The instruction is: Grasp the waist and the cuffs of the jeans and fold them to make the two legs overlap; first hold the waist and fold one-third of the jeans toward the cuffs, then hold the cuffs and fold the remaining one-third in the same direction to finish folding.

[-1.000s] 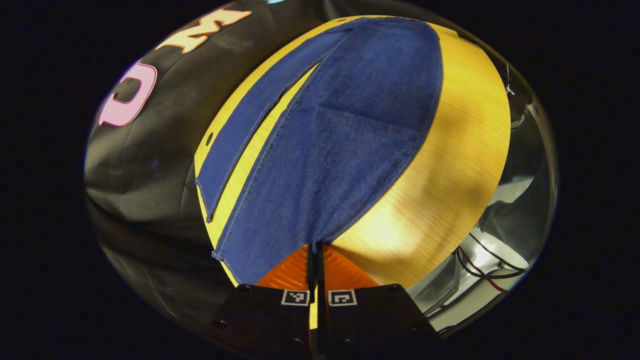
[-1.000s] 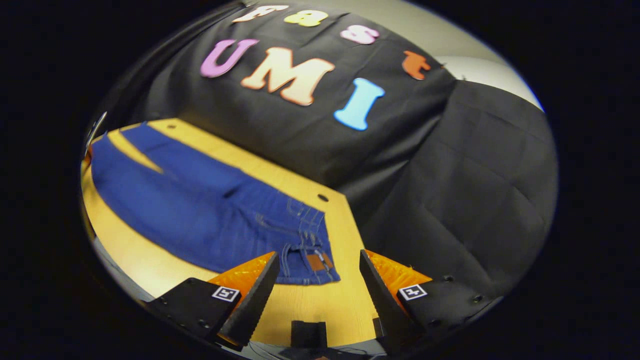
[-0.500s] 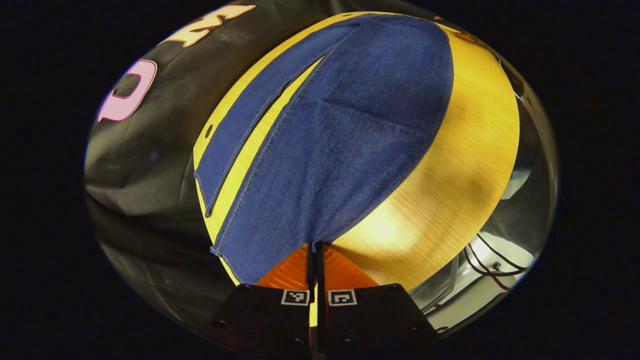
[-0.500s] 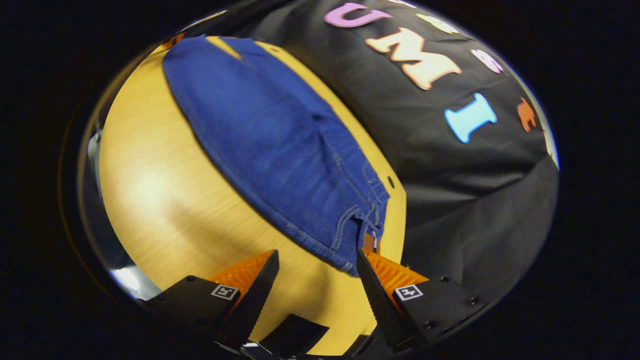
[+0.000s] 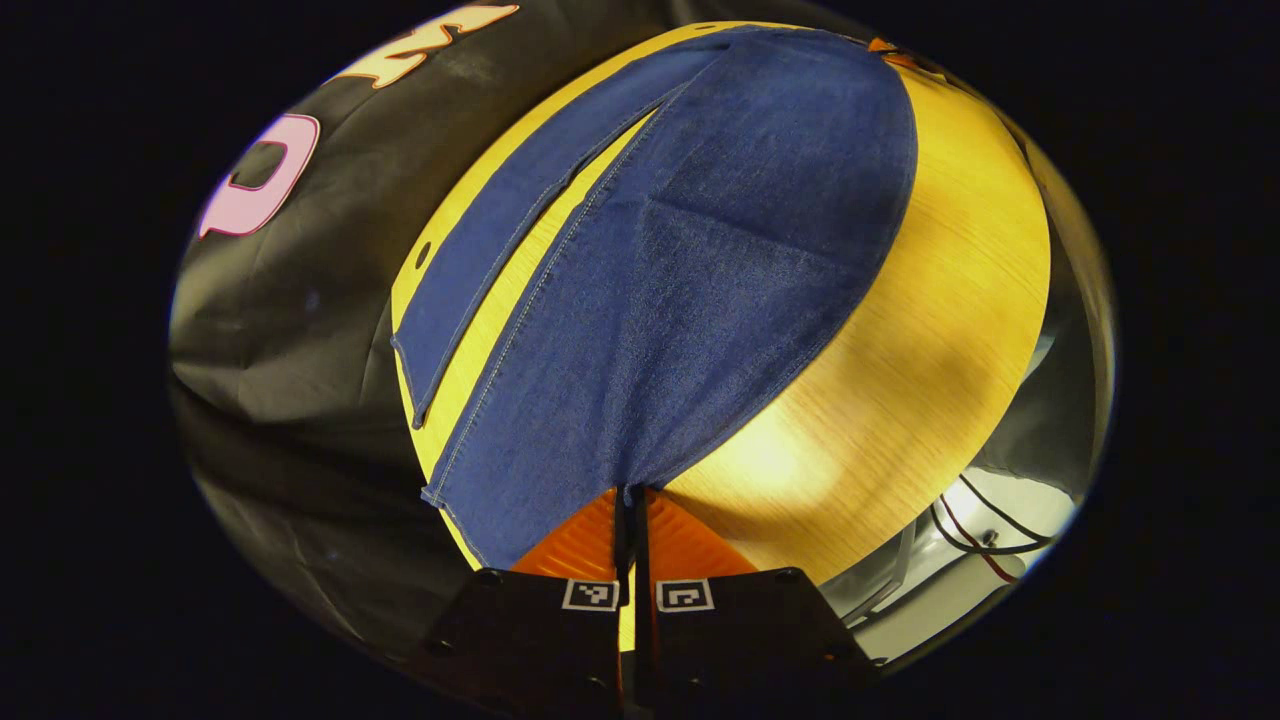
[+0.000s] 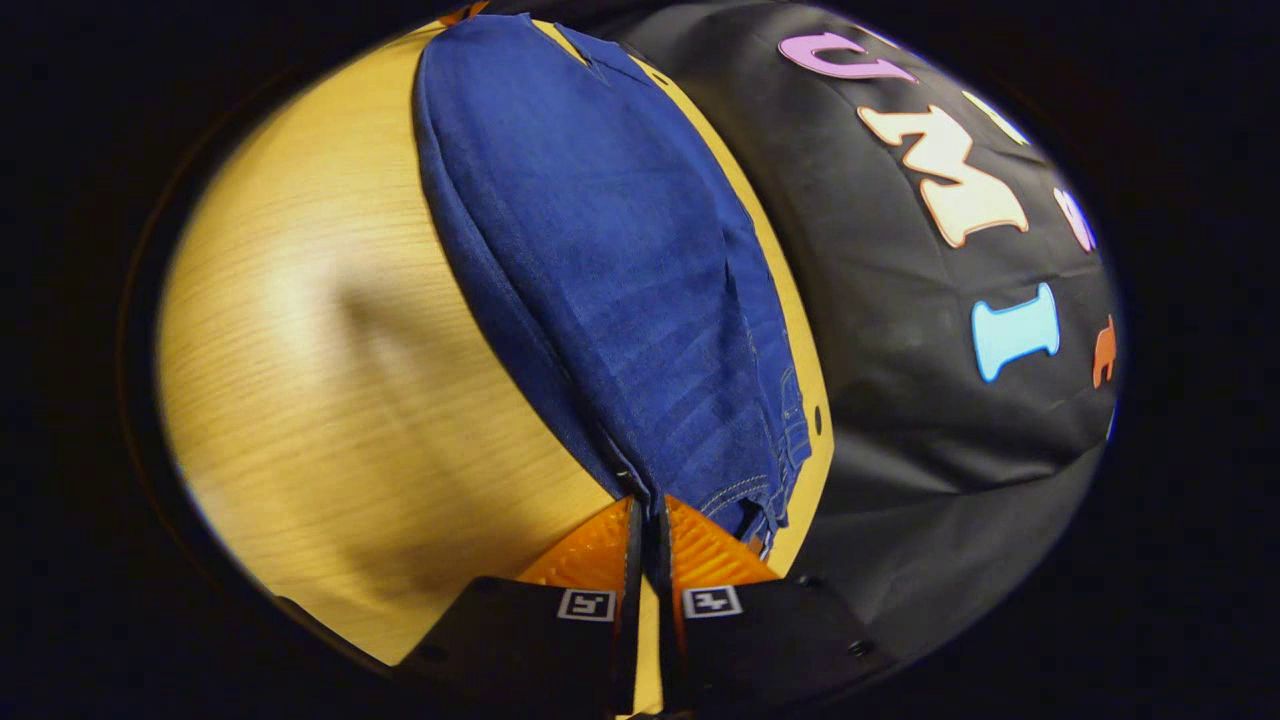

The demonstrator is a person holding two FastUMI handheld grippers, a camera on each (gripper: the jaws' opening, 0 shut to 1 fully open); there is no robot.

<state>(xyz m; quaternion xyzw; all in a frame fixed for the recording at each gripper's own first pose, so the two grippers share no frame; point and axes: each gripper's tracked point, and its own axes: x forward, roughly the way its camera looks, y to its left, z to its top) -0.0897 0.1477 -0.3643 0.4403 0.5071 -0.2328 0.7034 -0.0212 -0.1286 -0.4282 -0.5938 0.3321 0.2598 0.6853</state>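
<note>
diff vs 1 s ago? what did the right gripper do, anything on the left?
The right gripper went from open and off the denim to the waist end of the jeans, and its fingers closed on the near waist corner. The left gripper stayed shut on the near leg's cuff corner, barely shifting. The jeans still lie flat on the table, legs not yet overlapped.

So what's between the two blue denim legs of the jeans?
In the left gripper view, a bare strip of yellow wooden table separates the jeans legs.
</note>
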